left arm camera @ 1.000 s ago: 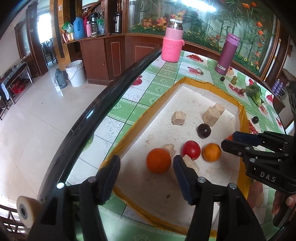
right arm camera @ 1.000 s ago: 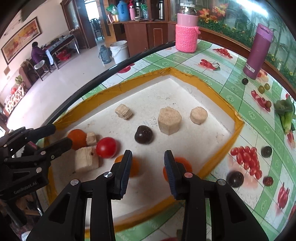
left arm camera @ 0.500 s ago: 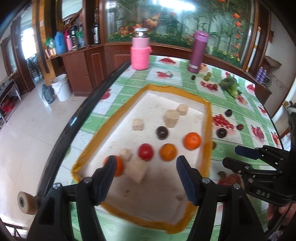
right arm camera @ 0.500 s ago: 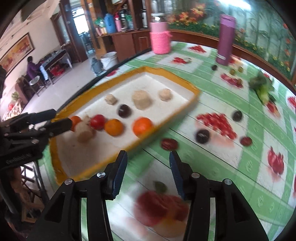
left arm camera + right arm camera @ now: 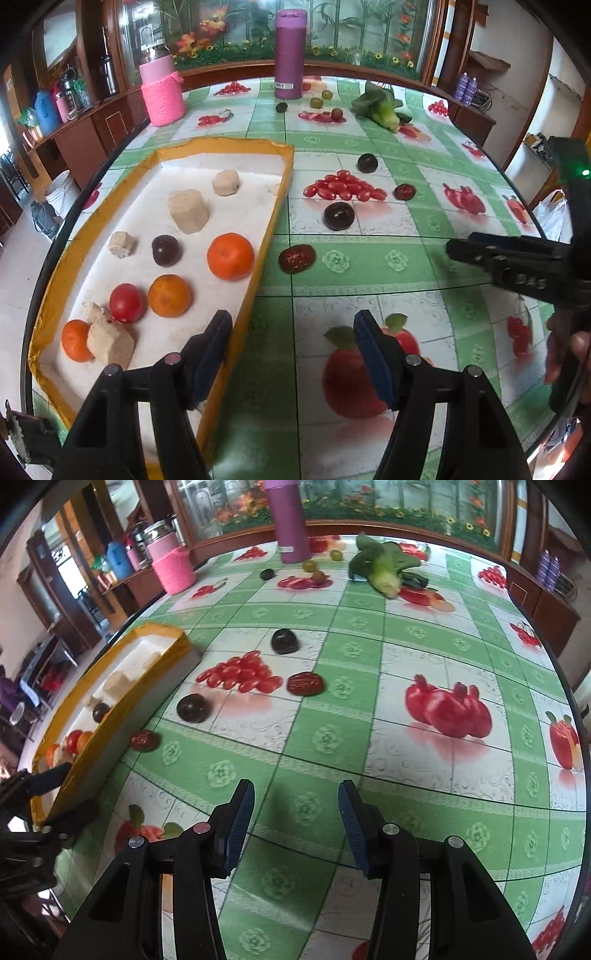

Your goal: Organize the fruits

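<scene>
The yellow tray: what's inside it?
In the tray: three oranges, a tomato, a dark plum and pale chunks. The left gripper covers its near corner.

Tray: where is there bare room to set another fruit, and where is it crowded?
Bare floor lies at the tray's near end, between the left gripper and the lower orange, and along the far wall behind the small block. The near-left corner is crowded: tomato, corner orange and big block touch.

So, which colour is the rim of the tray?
Yellow-orange, around the tray; clearest in the left wrist view.
</scene>
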### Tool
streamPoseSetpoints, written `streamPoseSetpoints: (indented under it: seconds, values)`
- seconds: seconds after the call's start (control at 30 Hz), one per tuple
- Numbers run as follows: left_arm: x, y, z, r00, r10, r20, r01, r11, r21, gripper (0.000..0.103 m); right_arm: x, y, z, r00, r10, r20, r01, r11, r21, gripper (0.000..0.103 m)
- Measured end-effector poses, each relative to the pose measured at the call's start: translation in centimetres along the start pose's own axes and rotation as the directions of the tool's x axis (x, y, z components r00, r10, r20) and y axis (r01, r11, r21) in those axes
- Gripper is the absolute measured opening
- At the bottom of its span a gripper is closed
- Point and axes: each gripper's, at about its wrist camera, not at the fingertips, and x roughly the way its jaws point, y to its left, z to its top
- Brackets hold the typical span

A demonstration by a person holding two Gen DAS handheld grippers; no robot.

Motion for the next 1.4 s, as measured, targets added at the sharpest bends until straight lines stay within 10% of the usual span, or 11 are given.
streamPoseSetpoints:
  seconds: [0.6, 0.77, 1.2, 1.4]
  values:
    - [4.1, 5.1, 2.1, 0.995, 0.094, -0.04, -0.098, 0.989, -0.115, 0.071, 5.4, -0.1, 5.6, 1.0, 0.0, 0.03, 0.003, 0.997, -0.079, 0.046]
    - [4.5, 5.7, 3.1, 0.996, 0.08, -0.038, -0.085, 0.983, -0.164, 0.071, 5.7, 0.5, 5.6, 0.998, -0.03, 0.046, 0.036, 0.989, -0.141, 0.03]
    - [5.0, 0.9, 3.1, 0.999, 0.04, -0.024, -0.04, 0.999, 0.013, 0.071, 4.8, -0.6, 5.1, 0.999, 0.029, 0.035, -0.026, 0.995, -0.093, 0.03]
    - [5.3, 0.7, 3.6, 0.994, 0.111, 0.018, -0.112, 0.993, 0.045, 0.031, 4.7, -0.7, 4.9, 0.999, 0.036, 0.034, -0.034, 0.996, -0.078, 0.03]
